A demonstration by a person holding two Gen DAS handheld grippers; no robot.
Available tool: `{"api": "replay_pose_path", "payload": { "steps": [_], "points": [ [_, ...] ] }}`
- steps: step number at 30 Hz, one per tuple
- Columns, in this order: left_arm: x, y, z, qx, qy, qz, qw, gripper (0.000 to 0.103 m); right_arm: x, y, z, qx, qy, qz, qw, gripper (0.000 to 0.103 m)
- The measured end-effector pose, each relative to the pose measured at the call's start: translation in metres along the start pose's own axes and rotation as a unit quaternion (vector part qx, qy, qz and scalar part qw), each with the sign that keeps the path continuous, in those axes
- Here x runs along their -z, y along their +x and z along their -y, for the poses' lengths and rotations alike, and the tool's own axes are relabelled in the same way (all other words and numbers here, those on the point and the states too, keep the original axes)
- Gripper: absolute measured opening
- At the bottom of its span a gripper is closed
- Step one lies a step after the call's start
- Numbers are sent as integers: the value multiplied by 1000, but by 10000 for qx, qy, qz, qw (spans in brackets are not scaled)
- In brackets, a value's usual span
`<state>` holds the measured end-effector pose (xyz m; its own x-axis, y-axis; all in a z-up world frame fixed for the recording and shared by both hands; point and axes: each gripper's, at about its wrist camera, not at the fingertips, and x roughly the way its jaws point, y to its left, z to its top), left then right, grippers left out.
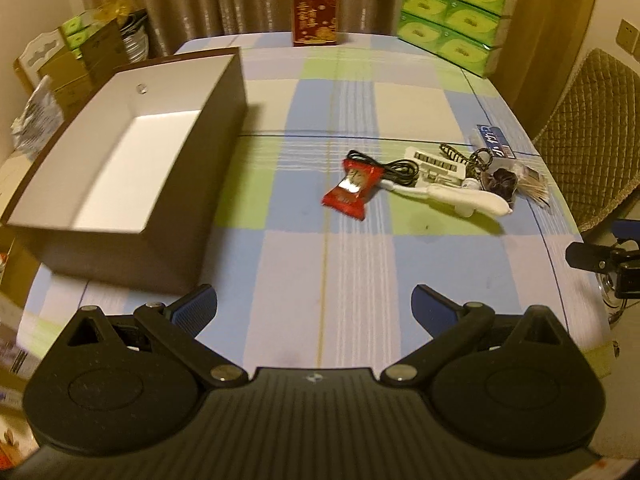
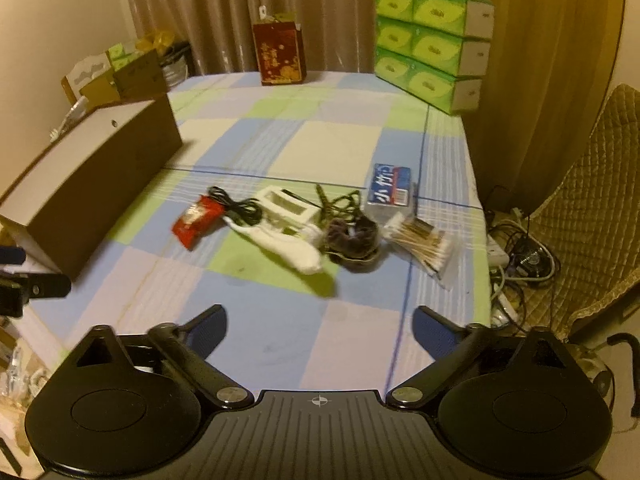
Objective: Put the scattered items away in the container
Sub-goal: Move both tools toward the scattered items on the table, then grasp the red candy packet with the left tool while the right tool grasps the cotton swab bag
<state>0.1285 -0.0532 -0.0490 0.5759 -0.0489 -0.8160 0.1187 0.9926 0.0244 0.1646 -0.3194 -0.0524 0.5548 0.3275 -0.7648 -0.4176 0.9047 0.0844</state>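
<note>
A brown box with a white inside [image 1: 132,160] stands open and empty on the left of the table; its side shows in the right wrist view [image 2: 92,184]. Scattered items lie to the right: a red snack packet [image 1: 352,190] [image 2: 196,216], a black cable [image 1: 396,168] [image 2: 238,206], a white handled tool [image 1: 460,196] [image 2: 288,246], a white plastic holder [image 2: 286,206], a dark hair tie [image 2: 352,236], a bag of cotton swabs [image 2: 420,240] and a blue tissue pack [image 2: 390,190]. My left gripper [image 1: 316,310] is open and empty. My right gripper [image 2: 320,326] is open and empty.
A checked cloth covers the table [image 1: 320,264]. A red tin [image 1: 314,12] and a stack of green tissue boxes [image 1: 452,12] stand at the far edge. A quilted chair [image 2: 592,220] and floor cables [image 2: 520,256] are to the right. Cardboard boxes [image 1: 88,56] are at left.
</note>
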Motion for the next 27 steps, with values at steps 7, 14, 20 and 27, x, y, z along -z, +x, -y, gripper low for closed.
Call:
{"api": "replay_pose_path", "payload": {
  "steps": [7, 14, 20, 27],
  "points": [
    [-21, 37, 16, 208, 302, 82, 9993, 99, -7, 23, 32, 121, -151, -11, 9998, 89],
    [-39, 82, 27, 300, 753, 33, 9967, 92, -16, 47, 61, -25, -398, 72, 9992, 87],
    [-50, 119, 30, 465, 1075, -40, 9931, 83, -26, 68, 87, -156, -432, 82, 9989, 86],
    [-65, 159, 31, 609, 1321, -156, 9892, 74, -37, 89, 111, -344, -583, 14, 9977, 84]
  ]
}}
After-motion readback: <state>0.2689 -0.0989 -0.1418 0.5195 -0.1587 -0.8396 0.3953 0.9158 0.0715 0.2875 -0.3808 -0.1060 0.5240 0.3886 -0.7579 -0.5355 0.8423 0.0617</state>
